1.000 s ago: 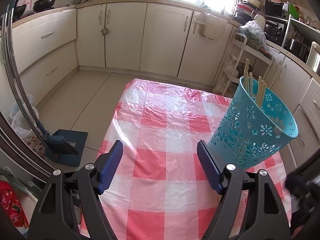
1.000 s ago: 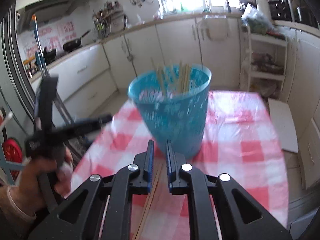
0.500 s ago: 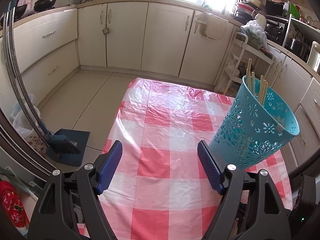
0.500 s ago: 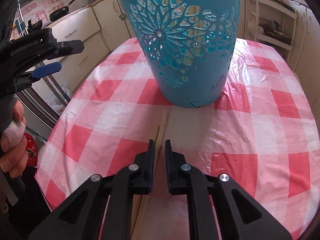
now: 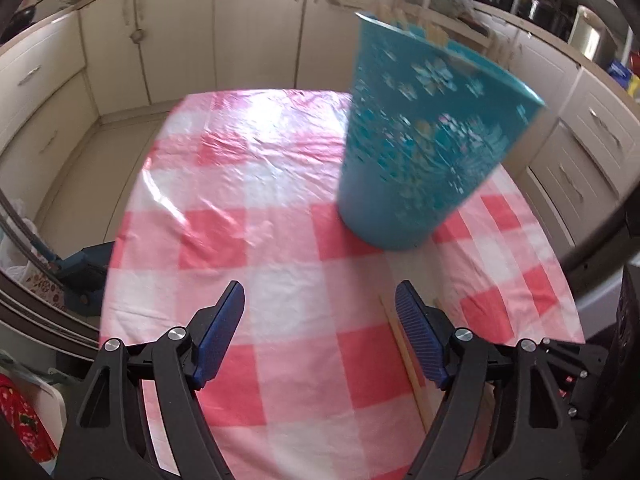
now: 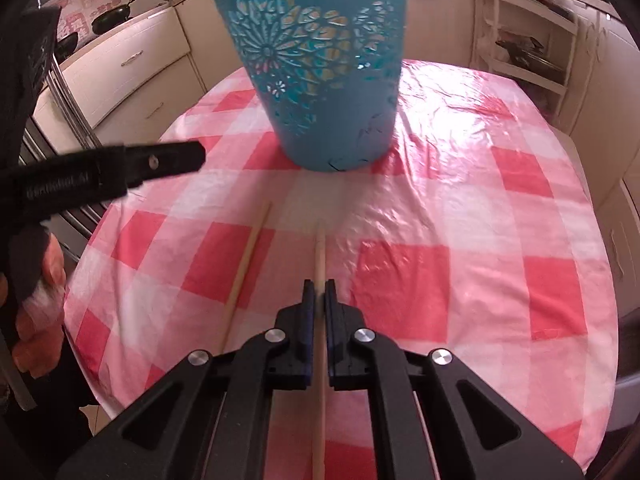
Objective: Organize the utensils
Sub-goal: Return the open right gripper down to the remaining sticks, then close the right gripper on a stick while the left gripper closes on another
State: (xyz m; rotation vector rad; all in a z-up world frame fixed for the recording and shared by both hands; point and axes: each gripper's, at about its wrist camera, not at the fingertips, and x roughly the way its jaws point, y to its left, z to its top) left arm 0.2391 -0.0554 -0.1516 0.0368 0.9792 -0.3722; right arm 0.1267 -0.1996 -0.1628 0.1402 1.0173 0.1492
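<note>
A turquoise cut-out basket (image 6: 320, 80) stands upright on the checked table with several wooden chopsticks inside. In front of it my right gripper (image 6: 319, 292) is low over the cloth, shut on a chopstick (image 6: 320, 252) that runs back between its jaws. A second chopstick (image 6: 248, 256) lies loose just to its left. My left gripper (image 5: 320, 296) hovers open above the cloth, nothing between its fingers. A chopstick (image 5: 404, 344) lies just beside its right finger (image 5: 416, 332). The basket (image 5: 420, 152) stands ahead of it to the right.
The red-and-white plastic tablecloth (image 6: 460, 200) covers a small table with its edges close on every side. A hand (image 6: 36, 312) holds the left tool (image 6: 120, 168) at the table's left edge. Cream kitchen cabinets (image 5: 240, 32) and a shelf rack (image 6: 528, 40) surround the table.
My right gripper has sunk toward the cloth and closed on a chopstick. My left gripper has dipped and swung toward the basket, staying open.
</note>
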